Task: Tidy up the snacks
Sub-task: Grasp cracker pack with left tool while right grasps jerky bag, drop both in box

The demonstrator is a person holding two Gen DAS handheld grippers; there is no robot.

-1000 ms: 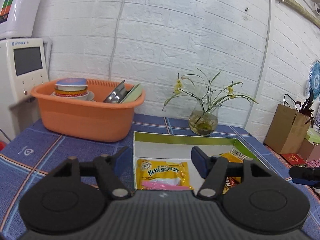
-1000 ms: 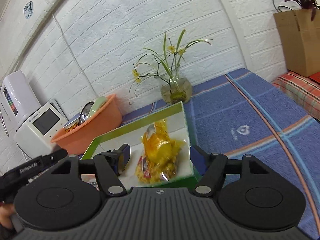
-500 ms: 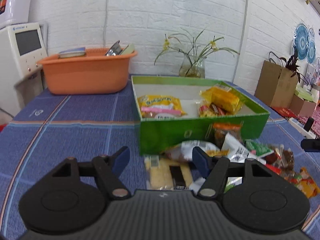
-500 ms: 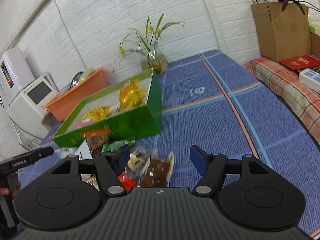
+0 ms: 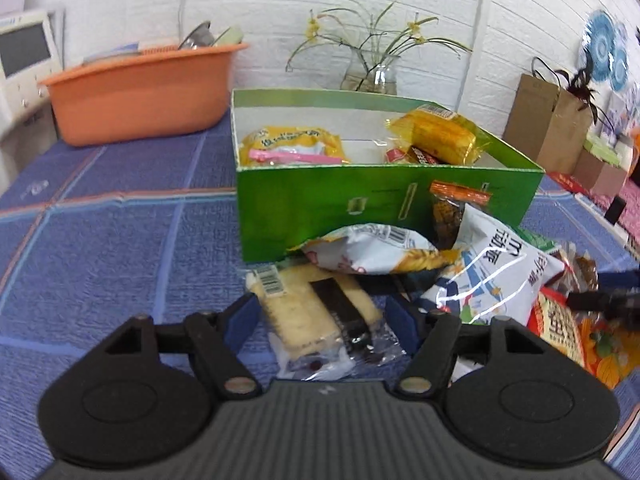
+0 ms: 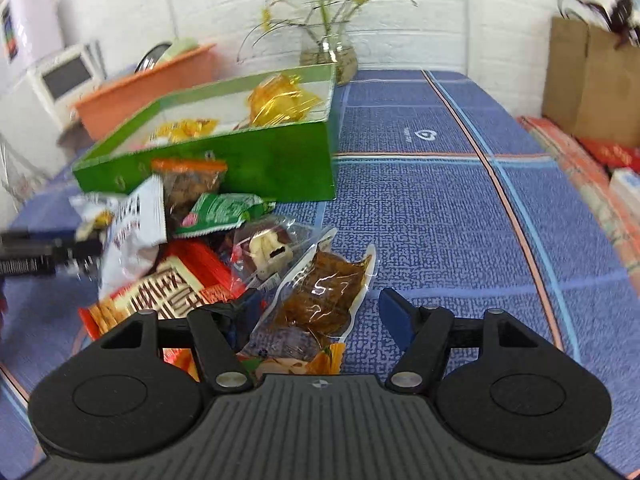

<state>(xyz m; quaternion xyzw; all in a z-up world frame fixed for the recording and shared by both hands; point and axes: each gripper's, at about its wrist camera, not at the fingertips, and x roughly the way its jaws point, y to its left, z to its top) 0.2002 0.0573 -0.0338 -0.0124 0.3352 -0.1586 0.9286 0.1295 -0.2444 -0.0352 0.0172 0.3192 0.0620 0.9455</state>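
I'm seeing glossy plastic wrappers (image 5: 492, 276) shining beside a glossy green cardboard box (image 5: 320, 208) on the desk's matt woven cloth (image 6: 440, 208).

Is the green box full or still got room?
Still room: the green box holds only a few packets, with white floor showing between them.

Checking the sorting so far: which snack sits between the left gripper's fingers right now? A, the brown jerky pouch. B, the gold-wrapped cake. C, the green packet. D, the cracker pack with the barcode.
D: in the left wrist view the cracker pack lies between the open fingers of the left gripper, in front of the green box.
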